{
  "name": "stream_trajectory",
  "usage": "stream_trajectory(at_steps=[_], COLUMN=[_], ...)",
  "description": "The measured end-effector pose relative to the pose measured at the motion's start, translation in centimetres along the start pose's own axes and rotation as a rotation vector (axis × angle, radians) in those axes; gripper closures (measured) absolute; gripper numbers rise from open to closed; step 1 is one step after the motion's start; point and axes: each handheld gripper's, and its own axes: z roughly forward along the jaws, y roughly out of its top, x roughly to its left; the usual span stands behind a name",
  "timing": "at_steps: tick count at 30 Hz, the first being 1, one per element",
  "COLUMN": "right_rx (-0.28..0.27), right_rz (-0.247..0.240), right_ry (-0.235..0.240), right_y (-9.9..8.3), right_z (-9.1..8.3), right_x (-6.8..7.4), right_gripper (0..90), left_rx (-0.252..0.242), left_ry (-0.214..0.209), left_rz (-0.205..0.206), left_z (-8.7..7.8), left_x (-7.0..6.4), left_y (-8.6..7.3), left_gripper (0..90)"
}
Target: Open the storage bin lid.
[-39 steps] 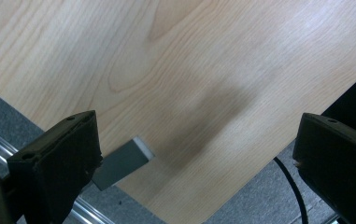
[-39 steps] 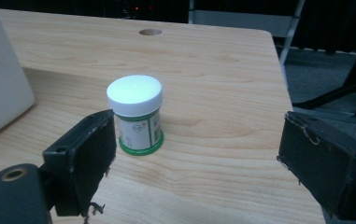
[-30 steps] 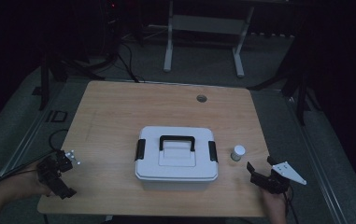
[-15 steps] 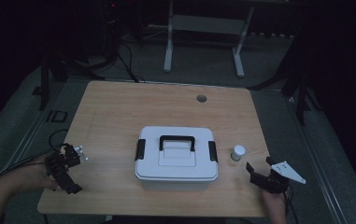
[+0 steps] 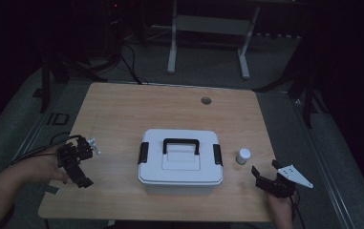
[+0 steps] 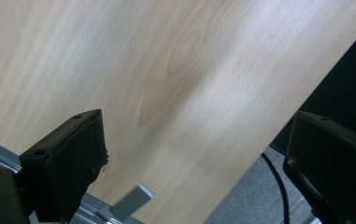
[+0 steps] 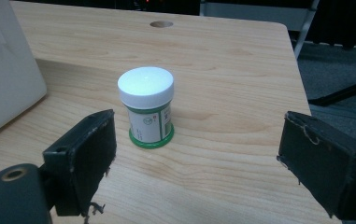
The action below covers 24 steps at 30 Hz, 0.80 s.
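A white lidded box [image 5: 180, 162] with a black handle and black side latches sits at the middle front of the wooden table [image 5: 122, 109]. A small jar [image 5: 243, 156] with a white cap and green base stands to its right, upright [image 7: 146, 107]. My right gripper [image 5: 264, 177] is open near the front right corner, a short way in front of the jar, jaws wide apart [image 7: 199, 163]. My left gripper [image 5: 77, 162] is open at the left edge, over bare wood [image 6: 199, 154].
A round cable hole [image 5: 206, 100] lies near the table's far edge. Cables [image 5: 36, 150] trail off the left side. The box's white wall [image 7: 3, 70] is at the left of the right gripper view. A metal frame [image 5: 208, 28] stands on the floor beyond.
My left gripper has moved right and inward over the table's left edge. The right gripper, jar and box have stayed put.
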Motion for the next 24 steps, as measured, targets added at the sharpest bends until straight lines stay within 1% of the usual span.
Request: stream_trajectory(at_steps=[1, 2, 3, 4, 5, 7, 8, 10, 11, 13, 14, 16, 17, 18, 19, 21, 24], right_rx=[0.001, 0.000, 0.002, 0.005, 0.006, 0.008, 0.007, 0.001, -0.002, -0.001, 0.001, 0.005, 0.006, 0.007, 0.006, 0.006, 0.008], right_rz=[0.002, 0.004, 0.008, 0.011, 0.009, 0.005, 0.006, 0.012, 0.014, 0.015, 0.015, 0.013, 0.012, 0.012, 0.013, 0.015, 0.011], right_ry=[0.000, 0.002, 0.005, 0.004, 0.006, 0.006, 0.009, 0.007, 0.009, 0.010, 0.015, 0.017, 0.018, 0.020, 0.020, 0.022, 0.024], right_y=[0.0, 0.0, 0.0, 0.0, 0.0, 0.0, 0.0, 0.0, 0.0, 0.0, 0.0, 0.0, 0.0, 0.0, 0.0, 0.0, 0.0], right_z=[0.0, 0.0, 0.1, 0.1, 0.1, 0.2, 0.1, 0.0, 0.0, 0.0, 0.0, 0.1, 0.1, 0.1, 0.1, 0.1, 0.1], right_x=[0.0, -0.1, -0.1, -0.1, -0.1, -0.1, -0.1, -0.1, -0.2, -0.2, -0.2, -0.1, -0.1, -0.1, -0.1, -0.2, -0.1], right_gripper=[10.9, 10.9, 11.0, 10.9, 10.9, 11.0, 11.0, 11.0, 11.0, 11.0, 11.0, 11.0, 11.0, 11.0, 11.0, 11.0, 11.0], left_rx=[-0.009, -0.016, -0.021, -0.025, -0.023, -0.020, -0.015, -0.006, -0.002, 0.007, 0.015, 0.024, 0.034, 0.031, 0.032, 0.036, 0.041], left_ry=[-0.008, -0.002, -0.008, -0.009, 0.002, -0.007, 0.001, -0.004, 0.006, 0.003, 0.013, 0.009, 0.016, 0.015, 0.004, 0.018, 0.015], left_rz=[0.006, 0.019, 0.020, 0.031, 0.044, 0.059, 0.070, 0.087, 0.094, 0.105, 0.113, 0.130, 0.147, 0.150, 0.161, 0.182, 0.216], left_z=[-0.1, -0.4, -0.6, -0.8, -1.0, -1.4, -1.6, -2.1, -2.3, -2.7, -2.9, -3.3, -3.5, -3.7, -3.9, -4.2, -4.7], left_x=[-0.1, -0.2, -0.4, -0.5, -0.6, -0.8, -1.0, -1.2, -1.3, -1.5, -1.5, -1.7, -1.8, -2.0, -2.1, -2.5, -3.1], left_y=[0.3, 0.7, 1.0, 1.4, 1.8, 2.6, 3.0, 3.7, 4.1, 4.6, 5.0, 5.7, 6.1, 6.5, 7.0, 7.9, 9.3], left_gripper=[4.4, 4.6, 5.3, 5.3, 5.3, 5.3, 5.3, 5.7, 5.7, 5.7, 5.7, 5.7, 5.7, 5.7, 5.7, 5.7, 5.7])
